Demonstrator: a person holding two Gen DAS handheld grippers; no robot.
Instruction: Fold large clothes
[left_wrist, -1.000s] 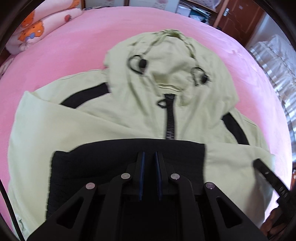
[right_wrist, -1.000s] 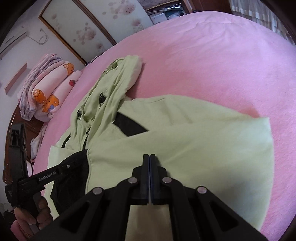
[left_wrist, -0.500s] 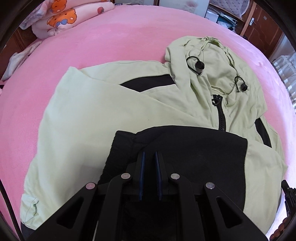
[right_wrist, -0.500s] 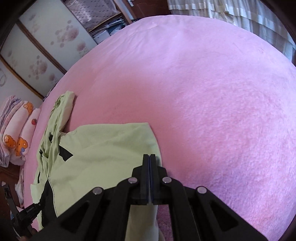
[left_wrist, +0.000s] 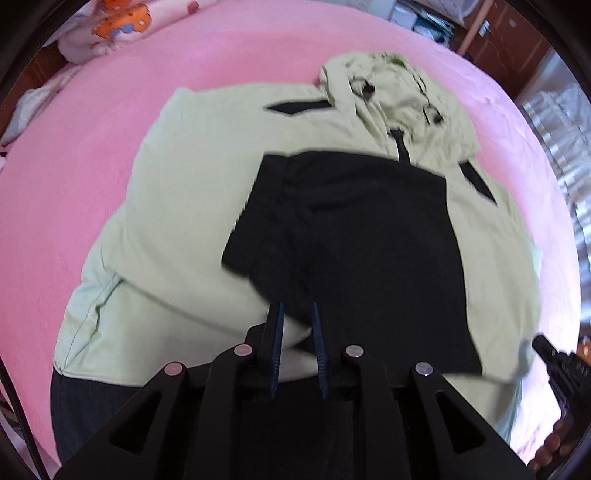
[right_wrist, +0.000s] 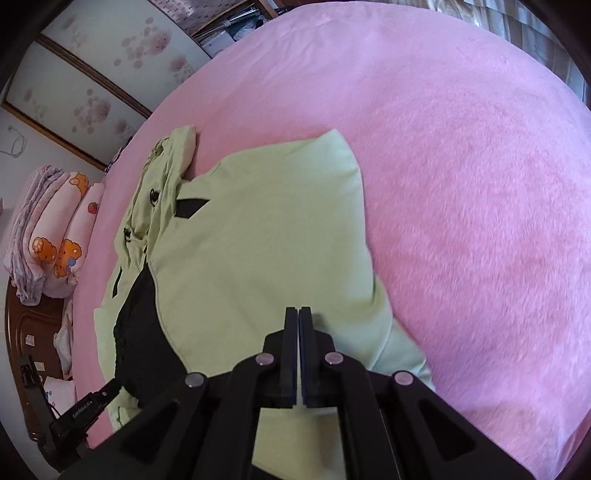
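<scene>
Left hand-held gripper (left_wrist: 297, 314): jaws a little apart, just been opening, a fold of cloth between them but the pads not clearly pressing on it, so it reads as letting go. Right hand-held gripper (right_wrist: 298, 314): jaws together; pale cloth lies under and in front of the tips, nothing seen between the pads. Jacket (left_wrist: 184, 221), pale green, lies on the pink bed (right_wrist: 461, 184), with the black hem panel (left_wrist: 351, 240) folded up over the chest, reaching the zip (left_wrist: 402, 147). Beyond it the hood (left_wrist: 399, 85) lies flat, cords showing. Far corner: rolled bedding (right_wrist: 59, 240) at the bed's edge. Judgement: bottom-up fold is being laid down; the release is the step in hand. Next move calls for clearing both grippers off the cloth without dragging the fold, then taking a side edge or the hood for the following fold.
</scene>
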